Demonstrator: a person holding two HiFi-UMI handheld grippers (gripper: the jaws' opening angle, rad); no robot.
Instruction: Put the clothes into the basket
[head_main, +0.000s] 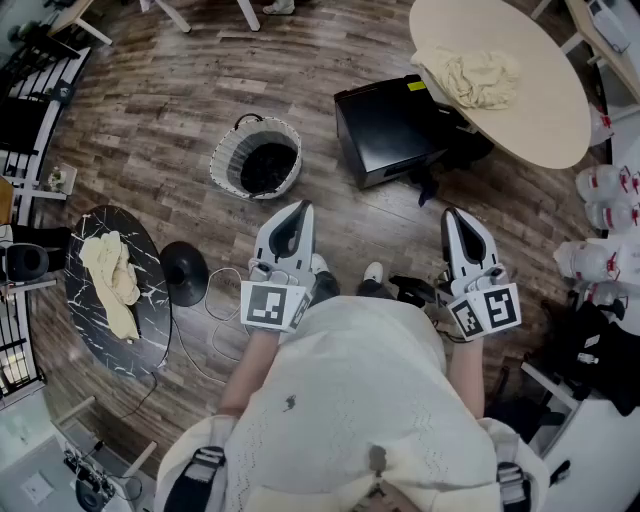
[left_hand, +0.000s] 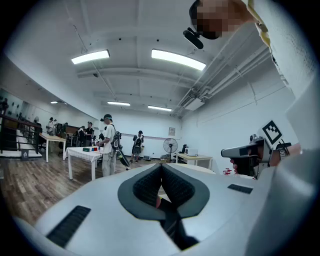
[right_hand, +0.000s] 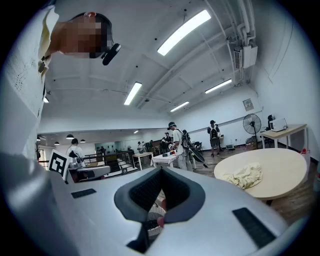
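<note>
Both tools clenched, empty: my left gripper (head_main: 296, 212), my right gripper (head_main: 453, 218). Basket (head_main: 225, 165) on floor (head_main: 150, 110), something dark inside. Cream cloth (head_main: 472, 76) at round table's (head_main: 530, 100) left edge and yellow cloth (head_main: 112, 282) mid black table (head_main: 152, 300) remain to move.

Counted items
Two crumpled pale-yellow cloths (head_main: 112, 285) (head_main: 472, 78); one round grey woven basket (head_main: 228, 160); one black marbled oval table (head_main: 152, 268); one beige round table (head_main: 545, 110); one black box (head_main: 385, 128).

Basket (head_main: 226, 168) interior dark, indistinct
</note>
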